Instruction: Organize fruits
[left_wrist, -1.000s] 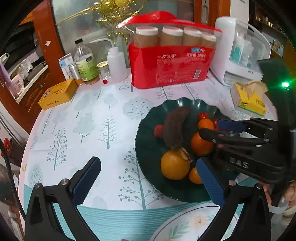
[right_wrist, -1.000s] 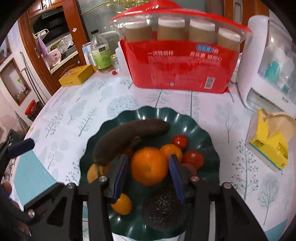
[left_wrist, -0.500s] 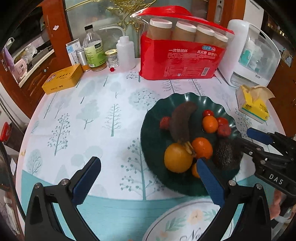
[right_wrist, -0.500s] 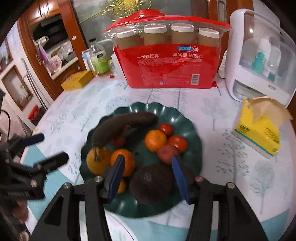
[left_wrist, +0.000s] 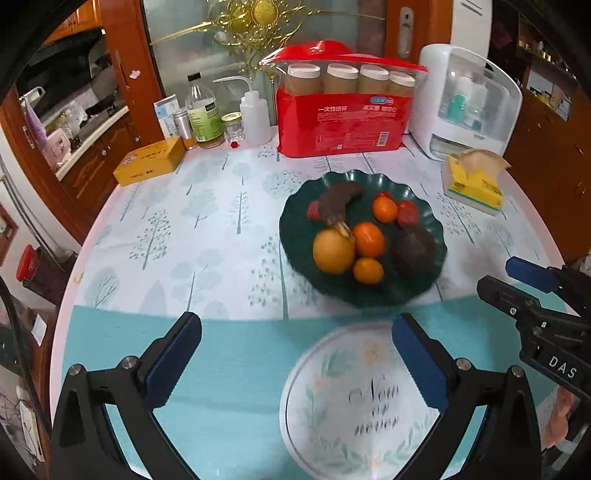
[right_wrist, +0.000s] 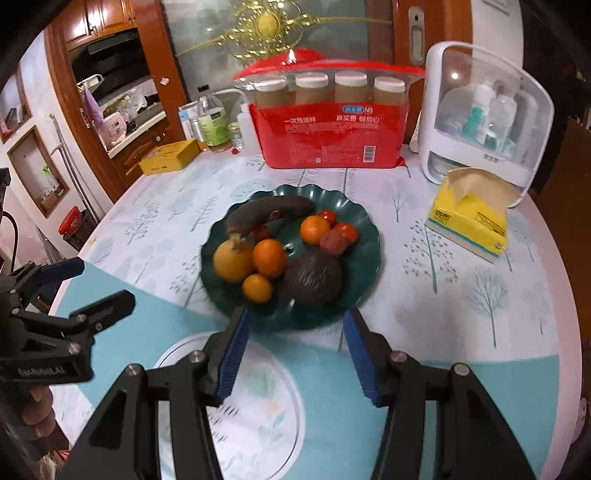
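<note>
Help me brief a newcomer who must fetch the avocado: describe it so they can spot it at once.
Find the dark green scalloped plate in front of the red pack of paper cups. On the plate's near right part lies the avocado, beside an orange. It is the one rounded, near-black, rough-skinned fruit; its neighbours are smooth orange, yellow or red, and the other dark fruit is a long banana.

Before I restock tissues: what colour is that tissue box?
Yellow tissue box, clearest in the right wrist view.
</note>
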